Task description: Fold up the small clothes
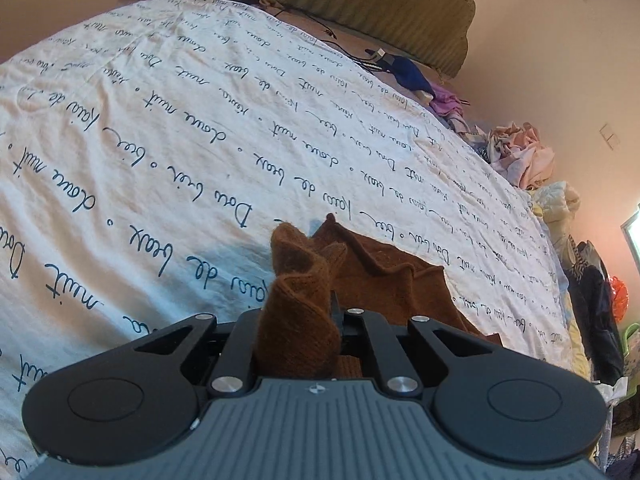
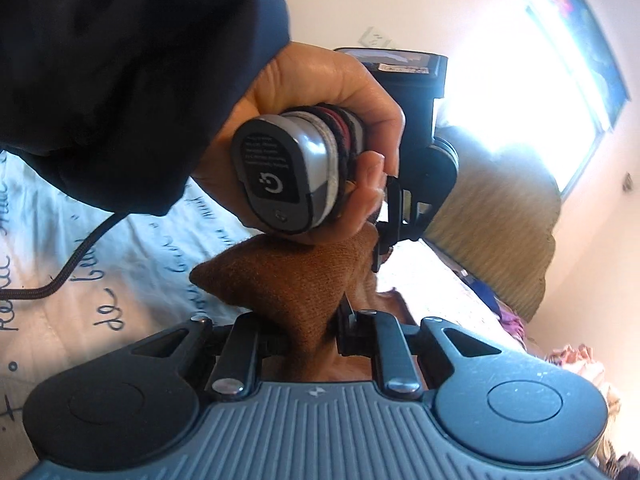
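A small brown knit garment lies on the white bedspread with dark handwriting printed on it. My left gripper is shut on a bunched edge of it, and that fold stands up between the jaws. In the right wrist view my right gripper is shut on another corner of the brown garment, which hangs lifted off the bed. Just above that corner a hand in a dark sleeve holds the left gripper's handle. The left gripper's fingertips are hidden there.
A ribbed olive headboard cushion runs along the far end of the bed. Blue and purple clothes, a pink pile and more laundry line the bed's right edge. A black cable trails over the bedspread.
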`<state>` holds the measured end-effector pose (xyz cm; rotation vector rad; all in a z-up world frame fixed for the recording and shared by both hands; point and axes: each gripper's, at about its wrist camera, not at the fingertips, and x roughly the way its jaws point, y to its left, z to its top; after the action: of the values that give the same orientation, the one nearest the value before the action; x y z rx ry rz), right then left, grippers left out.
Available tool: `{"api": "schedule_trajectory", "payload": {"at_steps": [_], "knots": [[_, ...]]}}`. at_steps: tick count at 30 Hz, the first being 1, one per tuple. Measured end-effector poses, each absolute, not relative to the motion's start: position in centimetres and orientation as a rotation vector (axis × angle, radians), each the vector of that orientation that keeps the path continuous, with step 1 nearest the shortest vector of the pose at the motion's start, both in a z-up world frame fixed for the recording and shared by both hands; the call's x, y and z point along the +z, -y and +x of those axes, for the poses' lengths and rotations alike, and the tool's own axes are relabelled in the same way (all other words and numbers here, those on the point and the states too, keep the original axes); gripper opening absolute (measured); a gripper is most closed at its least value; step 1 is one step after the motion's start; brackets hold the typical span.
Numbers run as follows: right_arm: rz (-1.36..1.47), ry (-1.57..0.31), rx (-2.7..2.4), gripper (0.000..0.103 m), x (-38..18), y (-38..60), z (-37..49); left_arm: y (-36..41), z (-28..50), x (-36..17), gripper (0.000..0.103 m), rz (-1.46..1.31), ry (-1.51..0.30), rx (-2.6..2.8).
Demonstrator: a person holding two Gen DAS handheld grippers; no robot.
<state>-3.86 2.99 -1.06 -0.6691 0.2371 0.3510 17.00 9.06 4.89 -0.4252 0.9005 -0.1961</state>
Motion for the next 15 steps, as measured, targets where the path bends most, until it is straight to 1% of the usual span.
{"api": "schedule_trajectory", "payload": {"at_steps": [8,15], "knots": [[-0.543,-0.254,0.281,0.017,0.7,1.1,-3.5,-3.5,17.3,7.1,0.011,-0.325,-0.908,-0.214],[-0.436,-0.286,0.191,0.017,1.5,5.3,-3.2,2.9,17.8,7.7,0.011,-0.225,-0.909,-0.261]]}}
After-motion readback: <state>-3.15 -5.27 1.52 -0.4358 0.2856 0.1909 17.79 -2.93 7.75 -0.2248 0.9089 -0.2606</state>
